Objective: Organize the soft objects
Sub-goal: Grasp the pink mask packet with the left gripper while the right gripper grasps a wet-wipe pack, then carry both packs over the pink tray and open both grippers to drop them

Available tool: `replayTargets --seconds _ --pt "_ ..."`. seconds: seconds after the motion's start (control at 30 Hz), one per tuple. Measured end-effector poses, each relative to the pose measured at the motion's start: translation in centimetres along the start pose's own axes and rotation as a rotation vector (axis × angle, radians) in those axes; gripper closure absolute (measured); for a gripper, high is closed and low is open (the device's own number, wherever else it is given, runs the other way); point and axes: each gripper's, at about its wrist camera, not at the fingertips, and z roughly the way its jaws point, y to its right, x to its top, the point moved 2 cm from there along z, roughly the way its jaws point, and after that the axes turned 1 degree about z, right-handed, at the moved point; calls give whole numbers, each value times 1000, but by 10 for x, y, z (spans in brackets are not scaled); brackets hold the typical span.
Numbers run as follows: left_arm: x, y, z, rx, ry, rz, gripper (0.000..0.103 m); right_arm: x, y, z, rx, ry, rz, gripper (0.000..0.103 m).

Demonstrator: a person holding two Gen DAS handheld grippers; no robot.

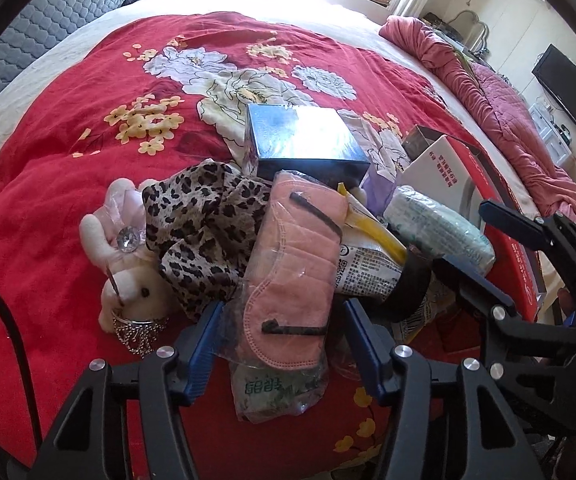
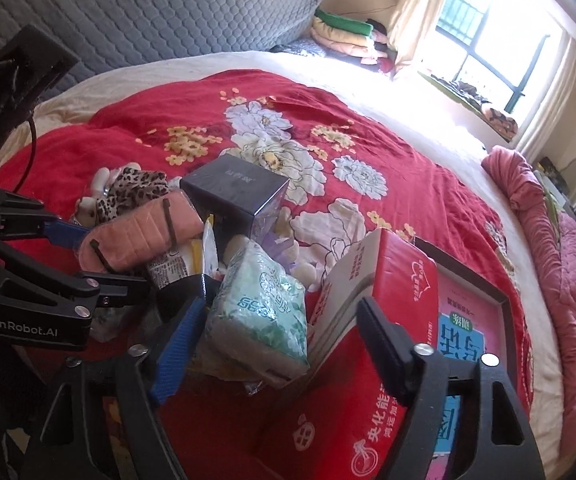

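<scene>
Left gripper (image 1: 280, 316) straddled the bagged pink mask (image 1: 292, 272), right gripper (image 2: 280, 332) the tissue pack (image 2: 260, 312); both half-open, gripping nothing, lined up for pickup.

We are looking at a bed (image 1: 28, 92) wearing a red floral cover (image 1: 88, 92), with a cream sheet showing around it. Lying on the cover in a loose heap are a pink plush toy (image 1: 128, 280), a leopard-print cloth (image 1: 208, 232), a dark blue box (image 1: 304, 140) and an open red carton (image 2: 348, 420). A pink quilt (image 1: 508, 120) is bunching along the bed's far edge.
</scene>
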Motion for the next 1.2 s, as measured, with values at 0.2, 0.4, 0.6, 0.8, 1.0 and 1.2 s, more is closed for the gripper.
replayTargets --seconds 0.2,0.4,0.6,0.8,1.0,1.2 --pt "1 -3 3 -18 -3 -9 67 -1 4 3 46 18 32 72" --pt "1 -3 -3 -52 29 -5 72 0 17 -14 81 93 128 75" --pt "0 4 -22 -62 87 12 72 0 26 -33 137 160 218 76" --pt "3 16 -49 -44 137 30 72 0 31 -52 155 214 272 76" --pt "15 46 -73 -52 178 74 72 -5 44 -80 140 275 325 76" --pt "27 109 -86 -107 193 176 72 -27 90 -112 34 298 493 76"
